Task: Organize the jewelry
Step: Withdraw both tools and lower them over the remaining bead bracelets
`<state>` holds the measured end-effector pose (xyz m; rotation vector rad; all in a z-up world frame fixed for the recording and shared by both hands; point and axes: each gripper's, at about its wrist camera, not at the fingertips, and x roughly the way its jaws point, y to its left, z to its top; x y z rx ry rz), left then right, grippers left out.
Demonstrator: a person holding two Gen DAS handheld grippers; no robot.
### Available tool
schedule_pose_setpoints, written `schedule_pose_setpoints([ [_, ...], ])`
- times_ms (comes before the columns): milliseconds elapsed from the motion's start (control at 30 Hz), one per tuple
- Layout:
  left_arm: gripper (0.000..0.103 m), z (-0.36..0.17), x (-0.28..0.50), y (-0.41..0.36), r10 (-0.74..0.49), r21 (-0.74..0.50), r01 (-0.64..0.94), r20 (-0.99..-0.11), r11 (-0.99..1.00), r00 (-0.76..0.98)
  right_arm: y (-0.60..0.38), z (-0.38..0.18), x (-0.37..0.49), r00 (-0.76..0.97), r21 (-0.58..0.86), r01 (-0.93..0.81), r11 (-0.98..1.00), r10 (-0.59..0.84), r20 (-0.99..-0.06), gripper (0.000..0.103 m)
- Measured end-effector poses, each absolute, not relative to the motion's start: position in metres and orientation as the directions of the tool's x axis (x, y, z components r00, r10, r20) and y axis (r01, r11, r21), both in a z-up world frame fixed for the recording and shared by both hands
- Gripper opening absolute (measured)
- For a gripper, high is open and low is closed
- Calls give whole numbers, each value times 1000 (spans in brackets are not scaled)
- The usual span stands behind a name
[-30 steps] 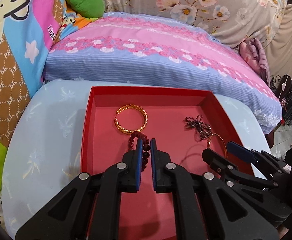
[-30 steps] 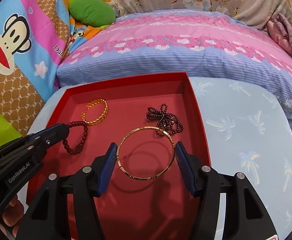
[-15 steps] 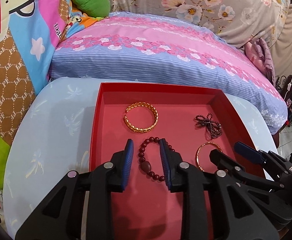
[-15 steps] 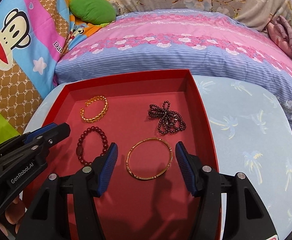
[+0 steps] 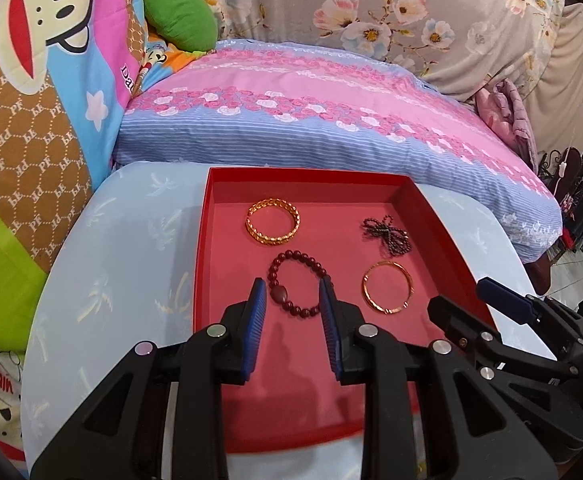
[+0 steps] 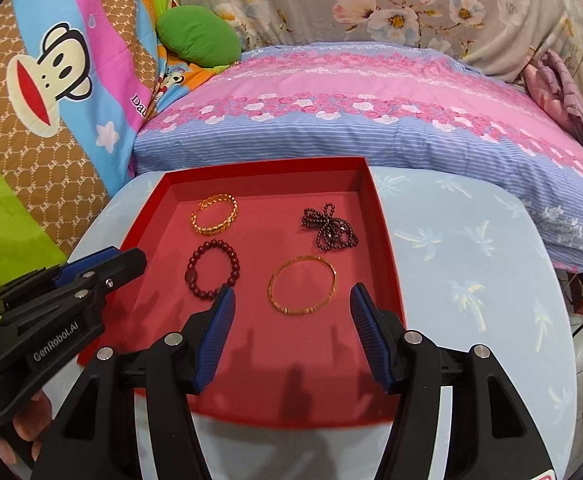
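Four pieces of jewelry lie apart on the floor of the red tray (image 5: 443, 216): a woven gold bangle (image 5: 272, 222) at the far left, a dark beaded strand (image 5: 387, 234) bunched at the far right, a dark red bead bracelet (image 5: 297, 290) at the near left and a thin gold bangle (image 5: 387, 287) at the near right, none touching another. Nothing is held: the left hand-held gripper (image 5: 293, 302) stands narrowly parted above the red bracelet, its jaws having just been opening, with nothing pinched, and the right hand-held gripper (image 6: 291, 304) stands wide over the thin bangle without touching it. The tray sits on the pale blue worktop (image 6: 471, 264), where no other jewelry shows. The sorting looks essentially done, with perhaps only withdrawing left.
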<state>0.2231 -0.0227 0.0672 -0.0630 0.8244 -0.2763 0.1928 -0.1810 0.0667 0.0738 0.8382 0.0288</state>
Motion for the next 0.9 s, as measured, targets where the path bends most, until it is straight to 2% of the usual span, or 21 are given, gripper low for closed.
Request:
schedule_pose_setpoints([
  [133, 30, 73, 197, -17, -274, -170, 219, -707, 961, 652, -185, 69, 163, 667, 83, 7, 997, 57, -743, 58],
  [433, 30, 75, 133, -13, -286, -165, 242, -707, 956, 647, -192, 64, 98, 651, 99, 24, 995, 59, -757, 58],
  [900, 31, 36, 65, -4, -280, -153, 258, -763, 954, 583, -186, 30, 45, 597, 78, 37, 996, 40, -801, 58],
])
